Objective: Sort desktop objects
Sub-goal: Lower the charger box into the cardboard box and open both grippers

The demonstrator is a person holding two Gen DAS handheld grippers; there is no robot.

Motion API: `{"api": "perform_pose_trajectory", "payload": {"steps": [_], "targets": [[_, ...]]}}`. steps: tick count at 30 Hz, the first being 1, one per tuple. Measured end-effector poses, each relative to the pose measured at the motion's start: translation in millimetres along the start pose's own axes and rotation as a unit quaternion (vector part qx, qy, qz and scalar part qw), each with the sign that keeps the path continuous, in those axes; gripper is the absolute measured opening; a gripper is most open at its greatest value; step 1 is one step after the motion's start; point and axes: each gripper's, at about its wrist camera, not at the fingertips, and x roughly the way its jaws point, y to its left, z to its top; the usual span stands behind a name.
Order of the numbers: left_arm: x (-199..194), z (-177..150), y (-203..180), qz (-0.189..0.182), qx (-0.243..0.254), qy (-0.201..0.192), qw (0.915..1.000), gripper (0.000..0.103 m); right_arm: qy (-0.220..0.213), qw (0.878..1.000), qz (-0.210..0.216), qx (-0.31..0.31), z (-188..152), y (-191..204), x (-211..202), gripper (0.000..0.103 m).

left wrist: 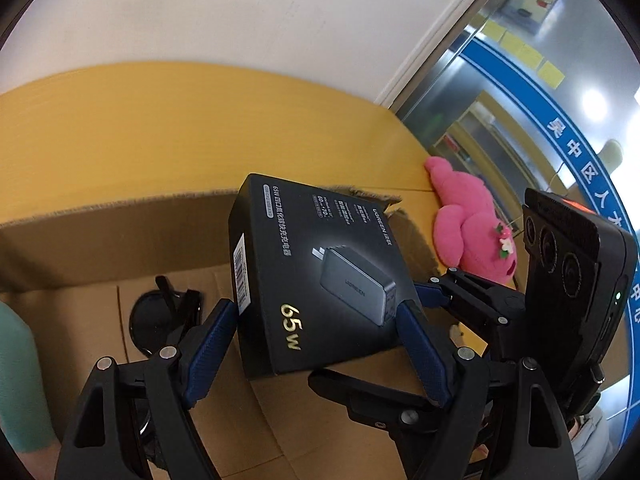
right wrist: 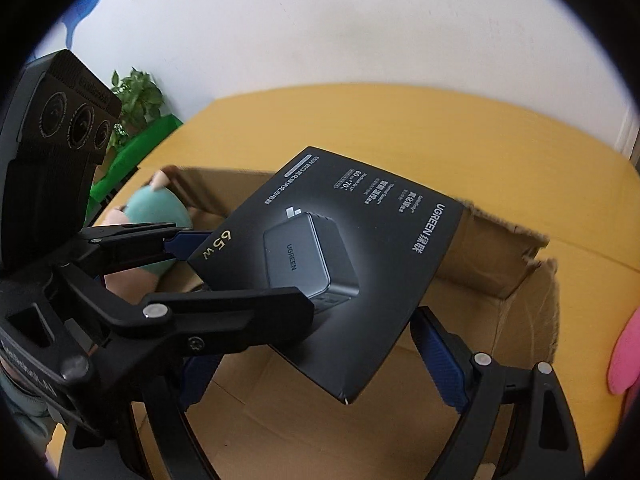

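The black UGREEN charger box (left wrist: 316,276) hangs over the open cardboard carton (left wrist: 100,236), pinched by its side edges between the blue pads of the left gripper (left wrist: 316,320). Its lid reads "UGREEN" twice, once on the pictured grey adapter, with a gold "65w" and a barcode sticker on the side wall. The right gripper (right wrist: 320,360) sits under the box's near corner with jaws spread wide, gripping nothing.

The left wrist view alone shows black sunglasses (left wrist: 160,316) lying on the carton floor and a whole pink plush toy (left wrist: 472,224) on the yellow table (left wrist: 160,120). The right wrist view alone shows a potted plant (right wrist: 136,100) and a teal, skin-toned soft toy (right wrist: 160,216) at the carton's far corner.
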Motion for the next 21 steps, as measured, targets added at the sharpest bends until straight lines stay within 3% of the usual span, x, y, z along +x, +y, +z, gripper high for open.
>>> {"api": "perform_pose_trajectory", "payload": {"steps": [4,8,10,17,21], "targets": [[17.7,-3.6,2.0,0.001,-0.022,0.030,0.9993,0.084,0.034,0.999,-0.025,0.018,-2.5,-11.1,13.8,0.089],[30.9,-6.6,-2.6,0.011,-0.037,0.056,0.9977,0.073,0.066,0.996,-0.048,0.026,-13.5,-16.6,21.2,0.089],[31.2,-8.7,-4.8,0.012,-0.038,0.060,0.9974,0.073,0.072,0.996,-0.050,0.030,-17.4,-17.9,21.0,0.089],[16.9,-15.4,-17.0,0.017,-0.032,0.059,0.9976,0.074,0.076,0.994,-0.068,0.034,-23.4,-12.9,7.2,0.089],[-25.1,-22.9,-39.0,0.029,0.003,0.022,0.9993,0.075,0.042,0.996,-0.078,0.018,-14.7,2.7,-23.6,0.090]]}}
